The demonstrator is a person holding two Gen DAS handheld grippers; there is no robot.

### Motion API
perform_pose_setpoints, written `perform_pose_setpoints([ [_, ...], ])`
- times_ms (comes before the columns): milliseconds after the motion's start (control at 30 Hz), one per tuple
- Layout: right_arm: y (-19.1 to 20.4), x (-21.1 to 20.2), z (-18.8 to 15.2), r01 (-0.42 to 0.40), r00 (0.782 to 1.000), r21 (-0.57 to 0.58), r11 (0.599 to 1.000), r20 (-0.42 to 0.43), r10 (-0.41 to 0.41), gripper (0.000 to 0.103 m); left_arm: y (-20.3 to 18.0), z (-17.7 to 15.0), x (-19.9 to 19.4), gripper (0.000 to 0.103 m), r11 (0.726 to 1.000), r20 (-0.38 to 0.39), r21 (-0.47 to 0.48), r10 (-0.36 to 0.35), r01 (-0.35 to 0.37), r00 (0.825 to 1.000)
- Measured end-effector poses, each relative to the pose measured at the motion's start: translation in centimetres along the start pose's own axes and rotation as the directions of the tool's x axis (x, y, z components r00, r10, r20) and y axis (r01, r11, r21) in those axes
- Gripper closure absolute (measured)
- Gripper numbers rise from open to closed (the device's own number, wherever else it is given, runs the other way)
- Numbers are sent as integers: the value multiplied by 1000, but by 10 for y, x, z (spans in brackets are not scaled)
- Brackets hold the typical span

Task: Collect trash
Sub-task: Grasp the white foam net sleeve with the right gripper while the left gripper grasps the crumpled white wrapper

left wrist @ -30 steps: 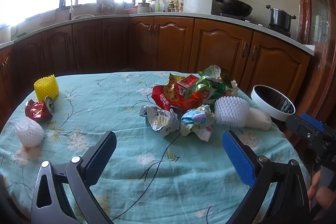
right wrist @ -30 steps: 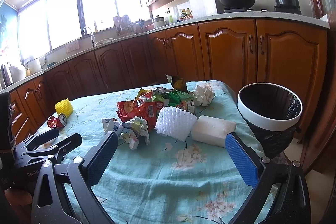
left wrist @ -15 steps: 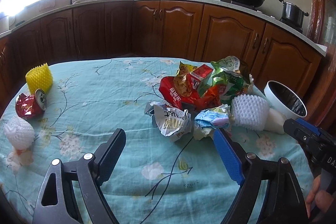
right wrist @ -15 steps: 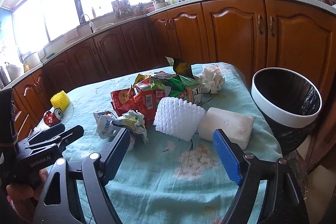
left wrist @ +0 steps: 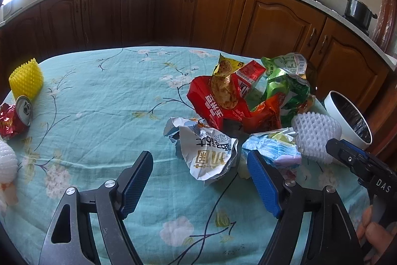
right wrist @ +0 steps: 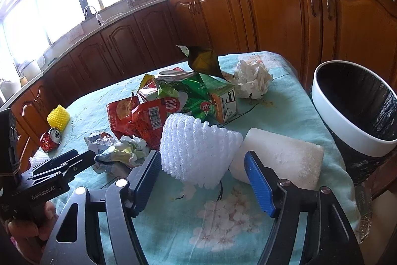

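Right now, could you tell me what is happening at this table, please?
A person holds a gripper in each hand over a table littered with trash. The left gripper is open, aimed at a crumpled white wrapper. The right gripper is open too, its fingers on either side of a white foam net, not yet closed on it. A white bin with a black liner waits at the table's edge. Nothing is held.

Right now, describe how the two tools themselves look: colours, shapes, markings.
Both match: black angular frames with cut-out slots and silver screws, each carrying two flat fingers with textured blue pads. Left tool; right tool. Seen from across, the left body reads "GenRobot.AI" in white, the right body "DAS". Bare fingers grip each handle; no cables or sleeves show.
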State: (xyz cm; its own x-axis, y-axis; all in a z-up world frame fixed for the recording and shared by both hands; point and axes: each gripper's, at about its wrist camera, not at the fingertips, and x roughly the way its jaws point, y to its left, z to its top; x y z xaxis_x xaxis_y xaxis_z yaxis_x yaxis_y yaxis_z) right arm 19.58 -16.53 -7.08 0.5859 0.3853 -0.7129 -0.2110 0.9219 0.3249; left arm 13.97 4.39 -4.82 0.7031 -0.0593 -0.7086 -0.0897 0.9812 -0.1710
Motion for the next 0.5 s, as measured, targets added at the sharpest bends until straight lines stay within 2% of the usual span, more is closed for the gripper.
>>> perform_pose_setpoints([
  [33, 0, 4, 1, -6, 1000, 1, 1000, -7, 6, 41, 0, 0, 4, 31, 1000, -9, 2, -4, 4, 1000],
  [100, 0, 8, 0, -14, 1000, -3, 1000, -14, 14, 54, 0, 1, 11, 41, 1000, -26, 2, -9, 9, 1000],
  [167, -1, 9, 1, -22, 1000, -5, 1000, -18, 21, 65, 1, 1, 16, 69, 1000, -46, -5, -29, 28, 999],
  [200, -1, 10, 0, -23, 1000, -6, 1000, -20, 23, 72, 2, 1, 19, 75, 999, -53, -11, -41, 41, 998],
  [300, -3, 7, -1, -38, 999, 1, 999, -19, 38, 81, 3, 0, 16, 80, 999, -34, -11, -52, 52, 998],
  [500, 2, -9, 0, -61, 998, -10, 998, 21, 61, 82, 1, -1, -5, 84, 999, 16, -2, -50, 50, 999],
])
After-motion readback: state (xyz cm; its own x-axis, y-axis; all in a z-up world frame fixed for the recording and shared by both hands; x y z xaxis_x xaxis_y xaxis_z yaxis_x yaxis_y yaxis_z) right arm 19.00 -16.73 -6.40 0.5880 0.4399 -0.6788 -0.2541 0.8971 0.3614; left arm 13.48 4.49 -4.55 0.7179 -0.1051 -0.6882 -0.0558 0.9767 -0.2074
